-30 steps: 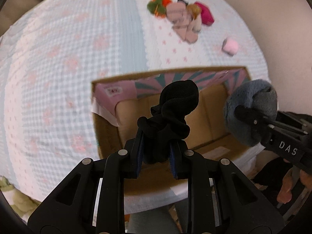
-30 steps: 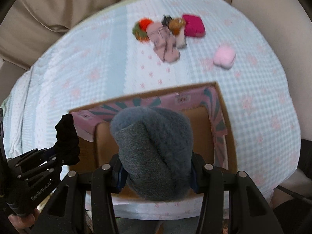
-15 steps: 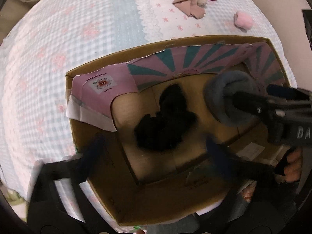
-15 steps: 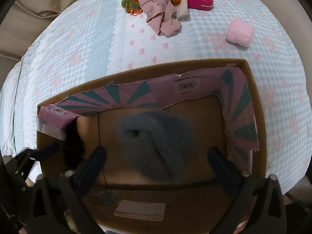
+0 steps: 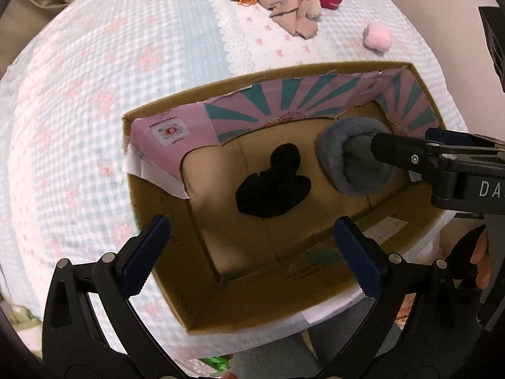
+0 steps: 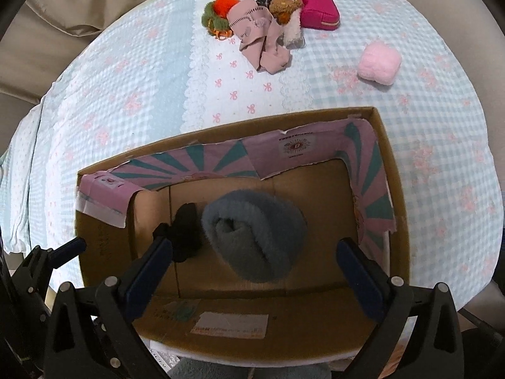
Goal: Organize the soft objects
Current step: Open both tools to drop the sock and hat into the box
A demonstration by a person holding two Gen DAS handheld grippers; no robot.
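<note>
While open-topped, cardboard box [image 6: 389,170] | holds: black sock [image 5: 273,186], grey sock [image 6: 255,240]

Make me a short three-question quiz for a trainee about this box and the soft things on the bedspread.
1. True or false: the black sock bundle lies inside the cardboard box.
2. What sits beside it in the box?
3. Which item lies alone on the bedspread: A) pink pompom, B) magenta pouch, C) teddy bear toy?

Key: 1. True. 2. The grey fuzzy sock roll. 3. A.
</note>
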